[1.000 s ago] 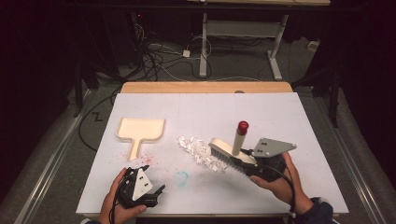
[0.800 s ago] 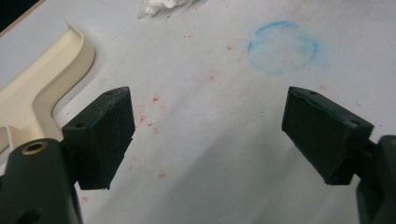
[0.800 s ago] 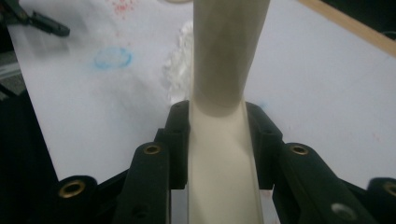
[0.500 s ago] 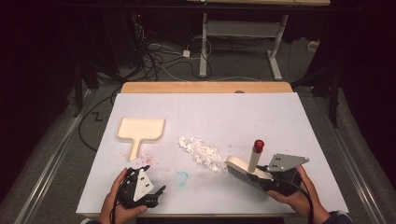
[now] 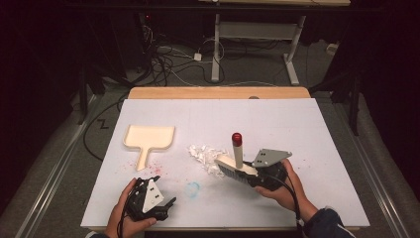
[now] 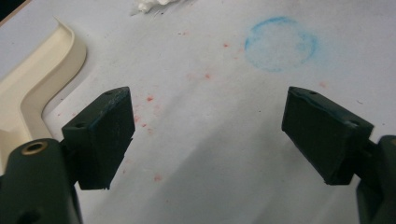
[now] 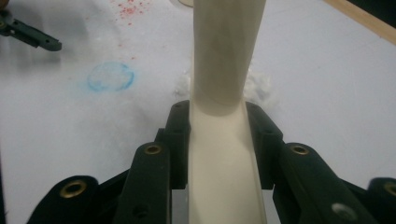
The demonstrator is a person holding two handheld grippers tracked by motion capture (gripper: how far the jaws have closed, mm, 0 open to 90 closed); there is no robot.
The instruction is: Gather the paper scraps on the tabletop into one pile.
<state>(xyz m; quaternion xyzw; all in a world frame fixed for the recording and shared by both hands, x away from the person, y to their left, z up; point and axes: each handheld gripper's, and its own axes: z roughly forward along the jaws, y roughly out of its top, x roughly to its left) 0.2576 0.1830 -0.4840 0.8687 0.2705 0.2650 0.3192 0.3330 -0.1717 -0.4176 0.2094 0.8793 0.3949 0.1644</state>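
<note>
Right tongs (image 5: 250, 174), clamping the cream brush (image 5: 236, 166), are swinging back leftward onto the white scraps (image 5: 204, 154) mid-surface (image 5: 317, 129), while left tongs (image 5: 161, 201) are staying parted near the dustpan (image 5: 147, 139).

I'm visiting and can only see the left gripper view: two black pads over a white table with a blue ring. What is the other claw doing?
Observer: The right claw is shut on a cream brush.
Operator: A brush for what?
Observer: Its bristles sit at a white crumpled heap on the table.
Operator: And that cream edge on my left?
Observer: It is a dustpan, lying flat to the left of the heap.
</note>
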